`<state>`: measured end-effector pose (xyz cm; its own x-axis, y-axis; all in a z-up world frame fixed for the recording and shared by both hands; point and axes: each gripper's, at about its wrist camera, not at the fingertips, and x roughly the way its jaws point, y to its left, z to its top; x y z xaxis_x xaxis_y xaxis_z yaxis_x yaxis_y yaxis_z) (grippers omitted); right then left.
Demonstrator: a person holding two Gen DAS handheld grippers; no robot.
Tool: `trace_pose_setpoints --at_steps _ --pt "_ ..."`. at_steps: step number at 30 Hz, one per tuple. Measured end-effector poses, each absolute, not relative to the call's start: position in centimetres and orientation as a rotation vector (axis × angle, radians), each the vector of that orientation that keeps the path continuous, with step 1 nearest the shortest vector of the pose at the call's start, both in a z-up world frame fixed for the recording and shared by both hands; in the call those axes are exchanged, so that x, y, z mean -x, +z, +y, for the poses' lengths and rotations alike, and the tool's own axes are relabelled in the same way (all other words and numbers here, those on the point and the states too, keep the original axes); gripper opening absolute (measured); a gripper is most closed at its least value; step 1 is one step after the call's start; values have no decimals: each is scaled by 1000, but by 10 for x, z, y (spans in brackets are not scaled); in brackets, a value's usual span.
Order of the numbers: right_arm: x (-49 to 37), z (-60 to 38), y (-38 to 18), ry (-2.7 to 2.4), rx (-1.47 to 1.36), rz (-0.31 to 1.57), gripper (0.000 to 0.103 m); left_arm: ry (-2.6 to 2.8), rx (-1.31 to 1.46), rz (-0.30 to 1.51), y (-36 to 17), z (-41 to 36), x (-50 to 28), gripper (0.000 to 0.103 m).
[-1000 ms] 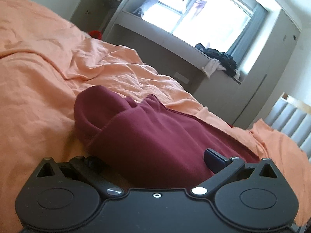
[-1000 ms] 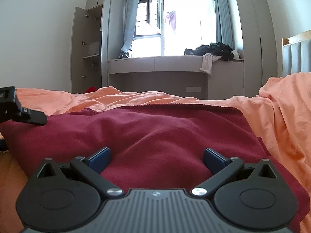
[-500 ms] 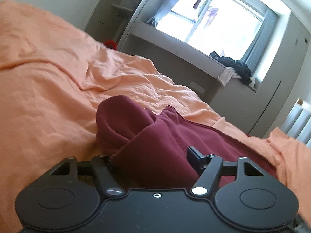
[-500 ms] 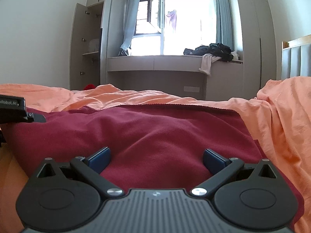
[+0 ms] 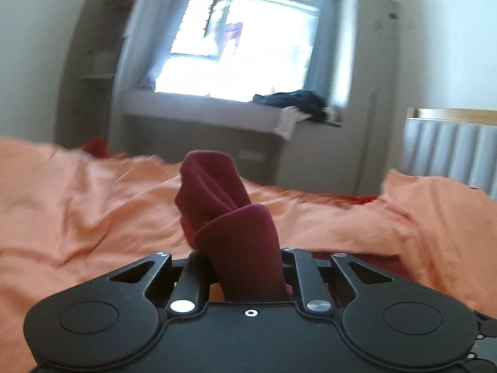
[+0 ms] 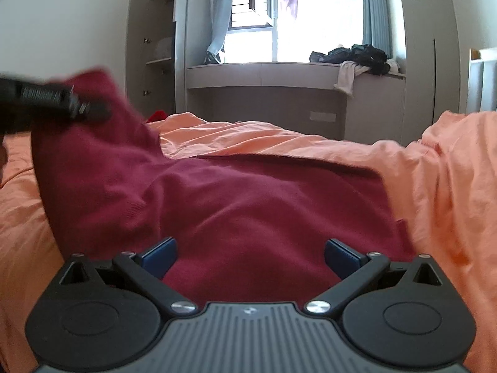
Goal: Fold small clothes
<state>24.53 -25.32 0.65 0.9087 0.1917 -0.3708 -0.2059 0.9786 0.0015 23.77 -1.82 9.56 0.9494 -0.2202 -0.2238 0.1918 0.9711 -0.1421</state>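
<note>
One corner of the maroon garment [image 6: 248,205] is getting pinched as the left gripper [image 5: 248,267] is closing on it, right gripper [image 6: 250,256] gaping empty at 6 o'clock, so next it's probably needing carrying across.

It was a bedroom in a home: a bed [image 6: 310,143] under rumpled orange bedding, a padded headboard [image 5: 447,152], a bright curtained window [image 6: 310,15] above a built-in ledge [image 6: 264,74] heaped with dark clothes [image 6: 357,56], and an open wardrobe [image 6: 152,49] with shelves.
</note>
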Motion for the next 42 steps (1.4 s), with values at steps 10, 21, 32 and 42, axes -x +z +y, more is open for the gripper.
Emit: trace_pose_setpoints --at_steps 10,21,32,42 --pt "-231 -346 34 26 46 307 103 -419 32 224 119 -128 -221 16" --pt "-252 -438 20 -26 -321 444 103 -498 -305 258 39 -206 -169 19" --pt "-269 -470 14 212 -783 456 103 -550 -350 248 20 -195 -145 43" --pt "-292 -446 -1 325 -807 571 71 -589 -359 219 21 -194 -129 61"
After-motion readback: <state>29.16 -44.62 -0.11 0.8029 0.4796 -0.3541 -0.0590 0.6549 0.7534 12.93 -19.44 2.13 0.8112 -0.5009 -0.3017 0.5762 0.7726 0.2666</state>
